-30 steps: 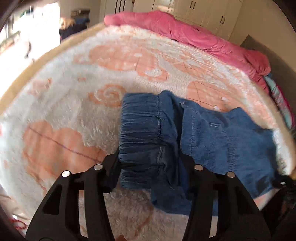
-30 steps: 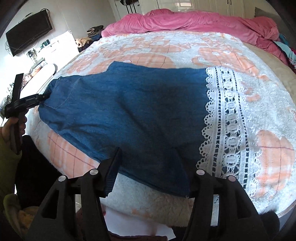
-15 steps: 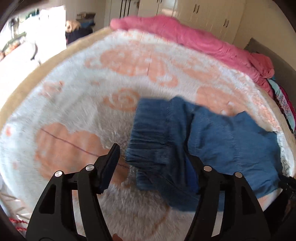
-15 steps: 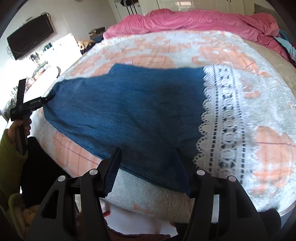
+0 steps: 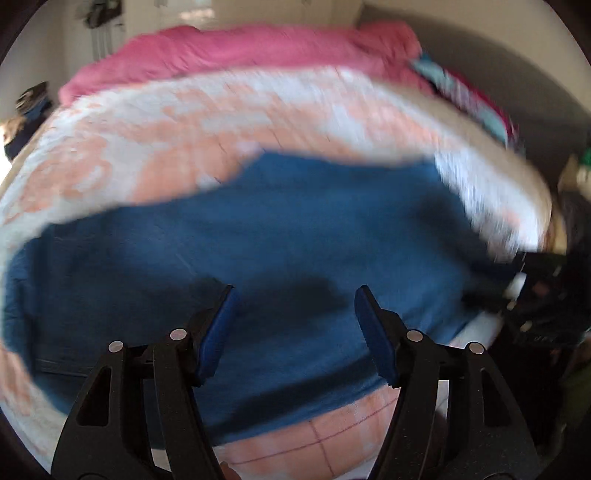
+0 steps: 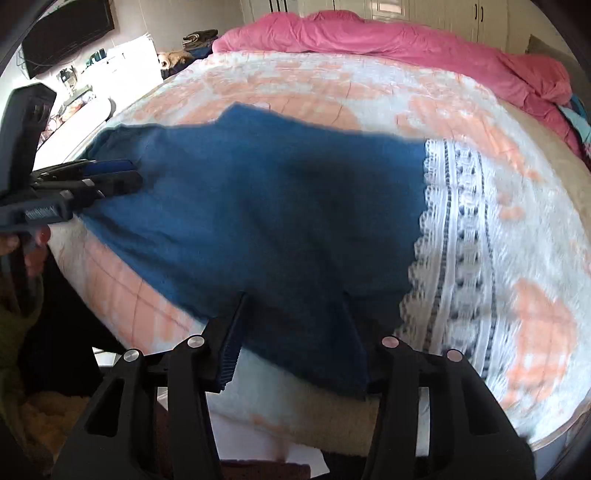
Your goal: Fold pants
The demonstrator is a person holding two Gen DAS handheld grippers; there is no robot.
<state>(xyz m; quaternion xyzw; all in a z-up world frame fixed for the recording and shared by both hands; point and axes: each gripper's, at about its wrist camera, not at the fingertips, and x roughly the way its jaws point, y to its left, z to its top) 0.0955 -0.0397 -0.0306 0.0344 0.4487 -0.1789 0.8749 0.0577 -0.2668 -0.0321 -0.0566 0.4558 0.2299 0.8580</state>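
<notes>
The blue denim pants lie spread flat on a fleecy white-and-peach blanket that covers the bed, with a white lace-trimmed cloth just beside their right edge and a pink duvet bunched at the far end. The right gripper sits at the near hem, its jaws closing with the corner of the fabric between them; the cloth drapes over the right finger, but the left pad stands clear of it, so no firm grip shows. The left gripper hovers over the middle of the pants, its jaws apart and empty; the right wrist view shows it low over the waist end. The denim looks soft and limp, light enough to lift by an edge, yet likely to sag and crease wherever it is unsupported. It should handle best if pinched at the hem corner and at the waistband, where the cloth is thicker, so the fold carries over evenly.
</notes>
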